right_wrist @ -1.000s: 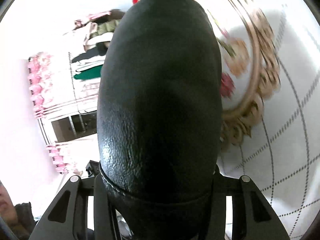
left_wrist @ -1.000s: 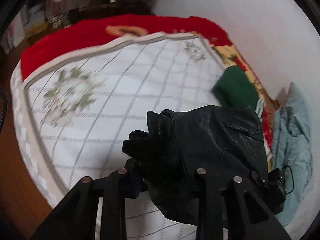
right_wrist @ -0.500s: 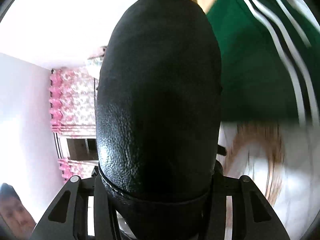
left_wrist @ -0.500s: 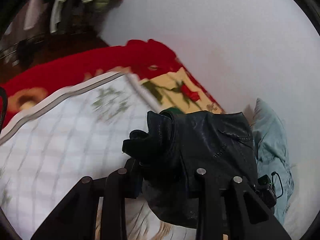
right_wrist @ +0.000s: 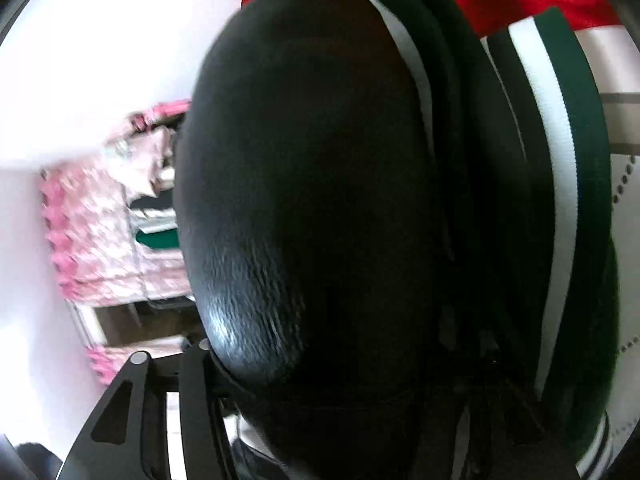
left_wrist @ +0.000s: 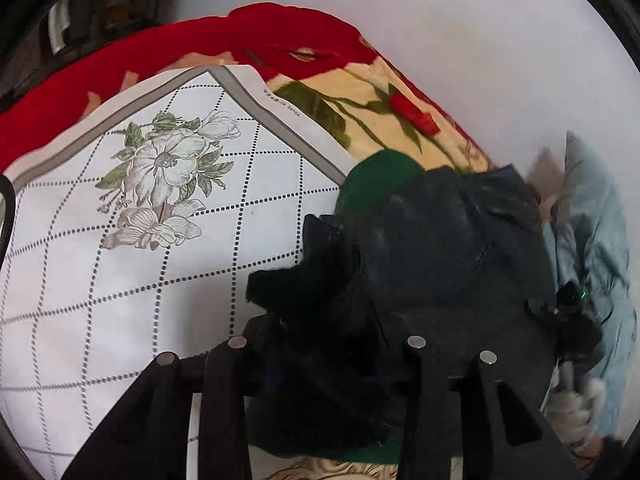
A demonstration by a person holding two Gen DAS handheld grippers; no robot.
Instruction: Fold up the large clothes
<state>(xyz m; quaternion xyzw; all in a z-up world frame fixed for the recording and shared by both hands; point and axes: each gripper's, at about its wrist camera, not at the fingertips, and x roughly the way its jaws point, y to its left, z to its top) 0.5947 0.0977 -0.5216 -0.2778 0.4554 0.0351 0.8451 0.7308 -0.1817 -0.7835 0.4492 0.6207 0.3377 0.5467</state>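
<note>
A folded black leather jacket (left_wrist: 432, 264) is held between both grippers. My left gripper (left_wrist: 324, 352) is shut on its bunched left edge. My right gripper (right_wrist: 316, 364) is shut on the jacket's other end, whose rounded black fold (right_wrist: 304, 168) fills that view. The jacket rests on or just above a folded green garment with white stripes (right_wrist: 560, 208), which also shows under the jacket in the left wrist view (left_wrist: 380, 176). The right gripper's body (left_wrist: 576, 320) shows at the jacket's right end.
The bed has a white sheet with dotted grid and flower print (left_wrist: 168, 184). Behind it lie a red blanket (left_wrist: 240, 40) and a cream rose-print blanket (left_wrist: 360, 96). A pale blue garment (left_wrist: 596, 232) lies at the right by the white wall.
Both grippers carried the jacket across the bed toward the wall and lowered it over the green striped garment. Both grips stayed shut.
</note>
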